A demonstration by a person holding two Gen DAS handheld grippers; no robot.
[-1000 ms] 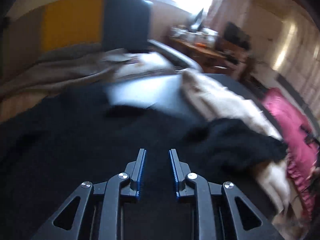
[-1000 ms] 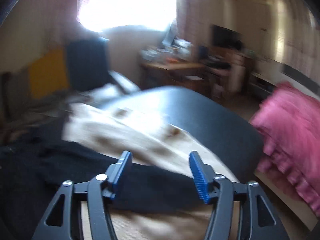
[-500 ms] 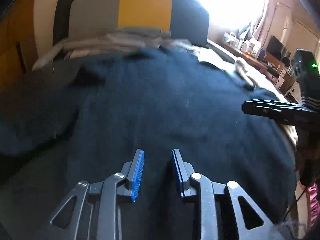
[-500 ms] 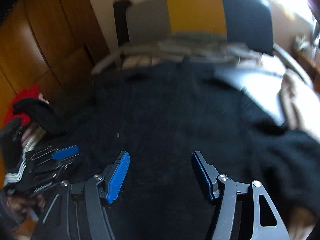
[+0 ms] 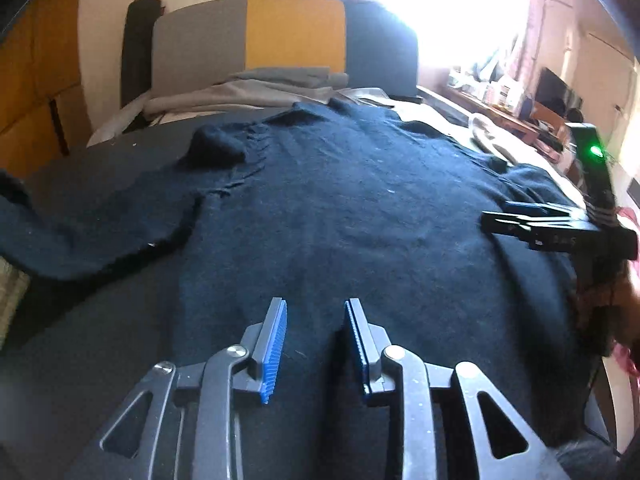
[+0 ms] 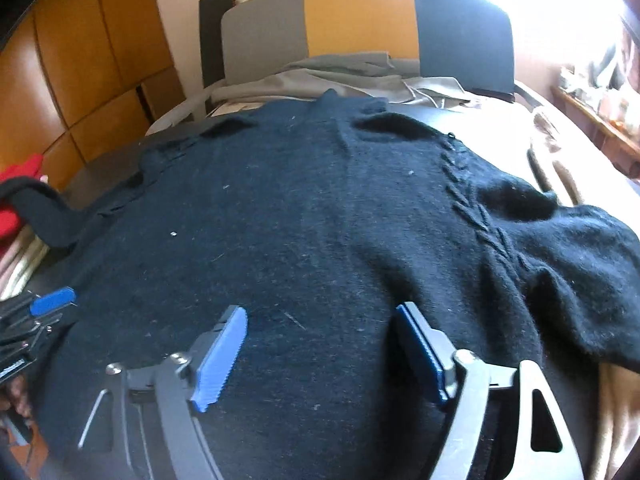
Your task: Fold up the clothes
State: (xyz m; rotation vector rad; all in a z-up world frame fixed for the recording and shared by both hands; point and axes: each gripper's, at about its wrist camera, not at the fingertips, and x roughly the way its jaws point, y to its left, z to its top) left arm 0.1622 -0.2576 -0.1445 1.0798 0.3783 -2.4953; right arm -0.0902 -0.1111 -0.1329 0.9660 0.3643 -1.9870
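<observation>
A dark navy knitted sweater (image 5: 360,208) lies spread flat on the dark bed surface, its neck toward the headboard and a sleeve out to each side. My left gripper (image 5: 316,310) hovers over its near hem. The jaws are opening, a narrow gap between the blue pads, nothing pinched. My right gripper (image 6: 322,316) hangs over the hem further right, its jaws opening wide with only flat sweater (image 6: 320,208) beneath them. Each gripper shows in the other's view: the right gripper (image 5: 520,226) at the right edge, the left gripper (image 6: 52,304) at the left edge.
A grey, yellow and dark headboard (image 5: 292,36) stands at the far end with grey folded fabric (image 5: 272,88) before it. Wooden wardrobe doors (image 6: 92,60) and a red cloth (image 6: 20,172) are on the left. A beige blanket (image 6: 552,160) and a cluttered desk (image 5: 504,112) lie to the right.
Both cameras swung from the desk and pink fabric round to the sweater and dipped toward it. The right jaws spread wider; the left jaws opened a little.
</observation>
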